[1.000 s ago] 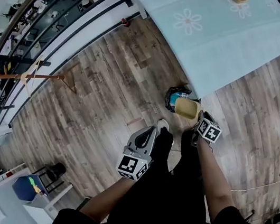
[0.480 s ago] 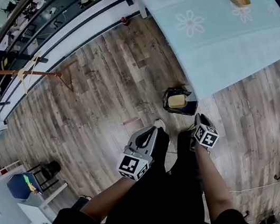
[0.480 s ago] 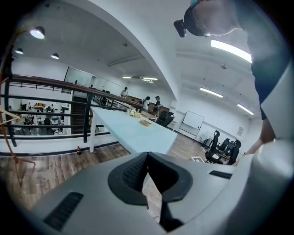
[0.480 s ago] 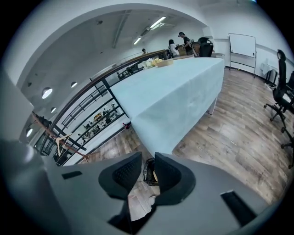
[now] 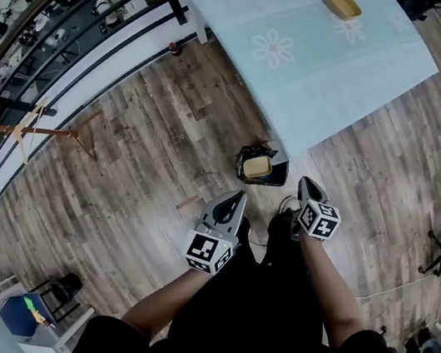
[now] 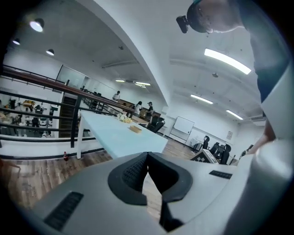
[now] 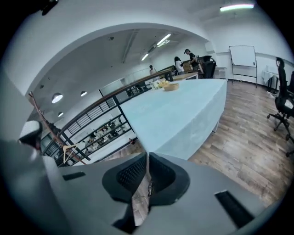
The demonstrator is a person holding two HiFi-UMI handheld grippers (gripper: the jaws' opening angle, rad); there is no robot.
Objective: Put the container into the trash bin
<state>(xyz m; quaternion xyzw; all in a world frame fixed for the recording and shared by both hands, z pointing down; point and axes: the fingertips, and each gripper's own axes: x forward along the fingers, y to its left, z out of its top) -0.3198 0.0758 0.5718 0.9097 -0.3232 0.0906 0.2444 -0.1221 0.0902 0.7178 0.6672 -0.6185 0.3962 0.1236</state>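
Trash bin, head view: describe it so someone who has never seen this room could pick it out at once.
A long pale blue table fills the upper right of the head view. On the wooden floor at its near corner stands a small, black-lined bin. Unlike anything else on the floor, it holds a tan container.

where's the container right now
In the head view, the container lies inside the black trash bin on the wood floor, by the near corner of the table, just ahead of the right gripper.
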